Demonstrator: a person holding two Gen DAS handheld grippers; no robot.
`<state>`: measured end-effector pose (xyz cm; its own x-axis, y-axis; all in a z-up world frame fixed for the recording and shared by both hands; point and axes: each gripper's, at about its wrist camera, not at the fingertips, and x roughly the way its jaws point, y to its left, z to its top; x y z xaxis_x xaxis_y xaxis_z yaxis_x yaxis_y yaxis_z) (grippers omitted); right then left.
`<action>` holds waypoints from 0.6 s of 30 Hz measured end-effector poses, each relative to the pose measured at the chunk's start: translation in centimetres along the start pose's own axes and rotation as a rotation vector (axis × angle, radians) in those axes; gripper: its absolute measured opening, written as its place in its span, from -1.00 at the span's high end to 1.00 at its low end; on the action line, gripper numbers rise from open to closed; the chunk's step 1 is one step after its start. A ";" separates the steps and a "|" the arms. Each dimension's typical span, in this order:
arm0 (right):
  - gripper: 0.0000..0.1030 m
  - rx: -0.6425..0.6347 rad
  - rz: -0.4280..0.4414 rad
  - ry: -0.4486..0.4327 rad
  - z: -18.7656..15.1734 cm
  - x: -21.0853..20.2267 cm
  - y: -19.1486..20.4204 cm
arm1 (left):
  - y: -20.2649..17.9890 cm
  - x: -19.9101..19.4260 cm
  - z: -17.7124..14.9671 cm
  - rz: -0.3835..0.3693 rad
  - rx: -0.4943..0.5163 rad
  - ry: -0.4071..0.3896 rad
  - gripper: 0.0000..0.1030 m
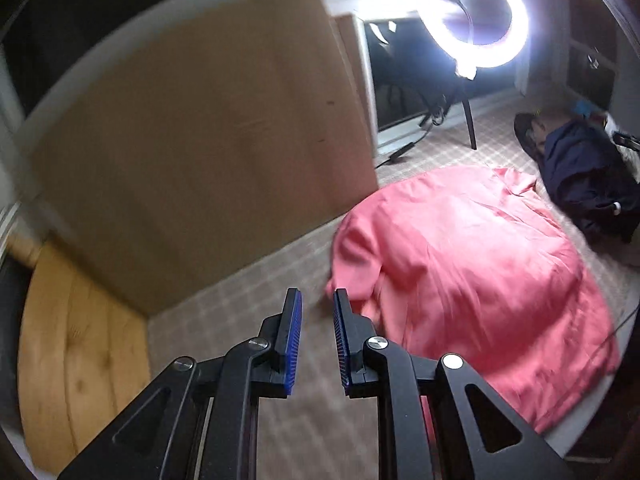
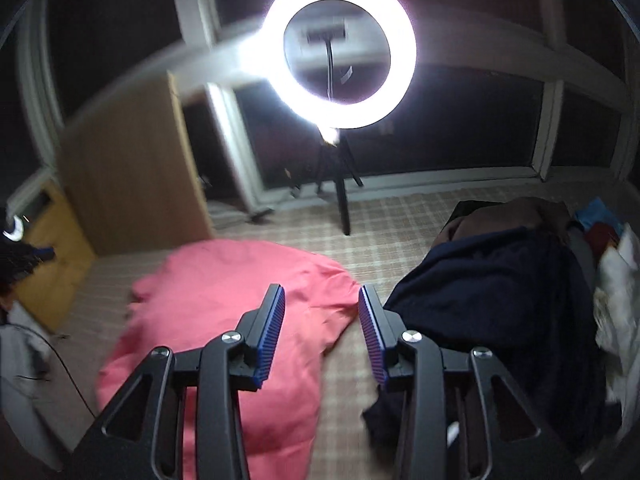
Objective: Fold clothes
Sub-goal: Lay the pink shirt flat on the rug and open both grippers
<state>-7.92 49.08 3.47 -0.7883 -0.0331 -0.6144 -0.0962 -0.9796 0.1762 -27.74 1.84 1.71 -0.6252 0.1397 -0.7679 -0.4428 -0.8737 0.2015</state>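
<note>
In my left wrist view, my left gripper (image 1: 317, 300) sits at the bottom centre of the frame, its jaws parted by a narrow gap with nothing between the blue pads (image 1: 294, 332). Only the checked floor covering (image 1: 240, 304) shows through that gap. The pink garment (image 1: 460, 264) lies spread and rumpled on this covering, filling the right half of the frame; its near left edge lies just beside my right-hand pad, but I cannot tell whether they touch, as the picture is blurred there. A large cardboard sheet (image 1: 208, 140) leans at upper left, and a lit ring light (image 1: 474, 12) glares at upper right. A dark navy pile of clothes (image 1: 588, 176) sits at the far right.

In my right wrist view, my right gripper (image 2: 322, 300) has its jaws moderately open and holds nothing. Between them I see a corner of the pink garment (image 2: 224, 300), which spreads across the lower left. The navy pile (image 2: 500, 292) lies at right, just beside the garment's tip. The ring light (image 2: 340, 48) on its tripod (image 2: 342, 188) stands at upper centre before dark windows (image 2: 460, 128).
</note>
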 end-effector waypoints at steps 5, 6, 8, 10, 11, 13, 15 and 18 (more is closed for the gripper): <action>-0.31 0.006 0.129 0.041 -4.7 -6.7 -0.3 | -0.3 -6.1 -7.3 0.012 -0.028 0.038 0.67; -0.32 0.001 0.125 0.052 -6.0 -7.1 0.2 | -1.1 -6.4 -8.8 -0.005 -0.020 0.055 0.67; -0.32 0.008 0.124 0.110 -10.6 -6.7 1.2 | -3.8 -5.0 -12.1 -0.071 -0.010 0.122 0.67; -0.32 0.042 0.138 0.193 -15.6 -5.0 2.1 | -7.0 -2.7 -15.3 -0.149 -0.001 0.205 0.66; -0.32 0.057 0.132 0.247 -17.8 -3.7 2.6 | -9.3 -1.0 -17.1 -0.178 0.018 0.251 0.64; -0.32 0.072 0.127 0.337 -21.7 -1.4 3.8 | -12.2 1.0 -18.5 -0.210 0.040 0.290 0.63; -0.32 0.070 0.138 0.379 -24.6 0.1 5.1 | -14.3 1.7 -19.5 -0.254 0.033 0.302 0.63; -0.32 0.025 0.149 0.407 -26.7 0.9 7.0 | -15.8 3.0 -20.0 -0.286 0.007 0.311 0.63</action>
<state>6.89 36.87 -16.39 -0.4910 -0.2545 -0.8332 -0.0181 -0.9532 0.3018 -9.76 6.78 -15.93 -0.2531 0.2278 -0.9402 -0.5754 -0.8168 -0.0430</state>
